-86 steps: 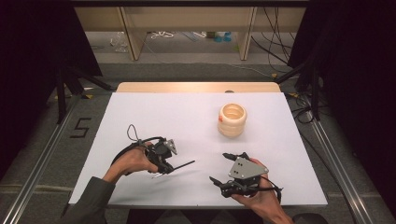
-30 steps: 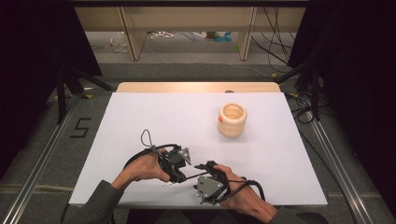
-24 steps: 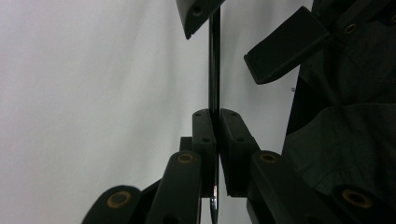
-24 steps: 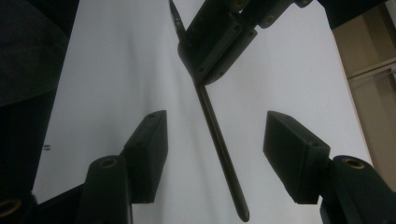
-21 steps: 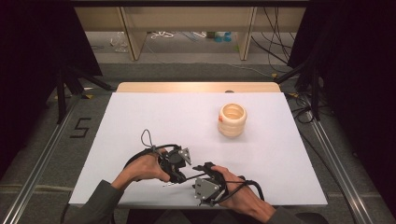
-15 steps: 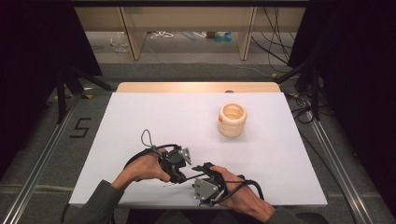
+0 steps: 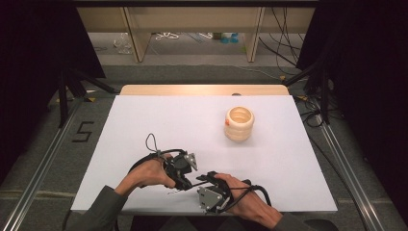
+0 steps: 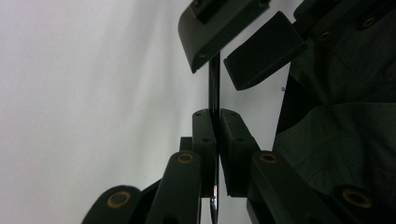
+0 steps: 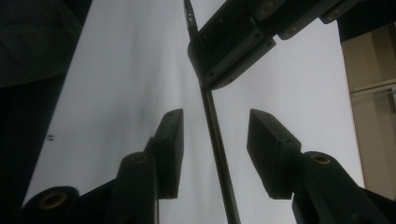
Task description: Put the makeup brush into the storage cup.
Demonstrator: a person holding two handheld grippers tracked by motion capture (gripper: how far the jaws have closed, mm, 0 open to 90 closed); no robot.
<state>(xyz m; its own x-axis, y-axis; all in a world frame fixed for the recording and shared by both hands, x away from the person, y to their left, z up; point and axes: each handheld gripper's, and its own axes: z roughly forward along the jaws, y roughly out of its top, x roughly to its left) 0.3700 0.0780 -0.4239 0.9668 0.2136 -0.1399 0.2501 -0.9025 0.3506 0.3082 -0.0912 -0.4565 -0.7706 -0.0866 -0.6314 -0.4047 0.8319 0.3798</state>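
while clamped by left tool [image 8: 214, 140]: rod [image 8: 214, 88]

So on the white bench [image 7: 144, 120]: one thin black rod [image 7: 192, 184], one cream ribbed round holder [image 7: 239, 124], two black handheld grippers [image 7: 179, 169] [image 7: 211, 190].
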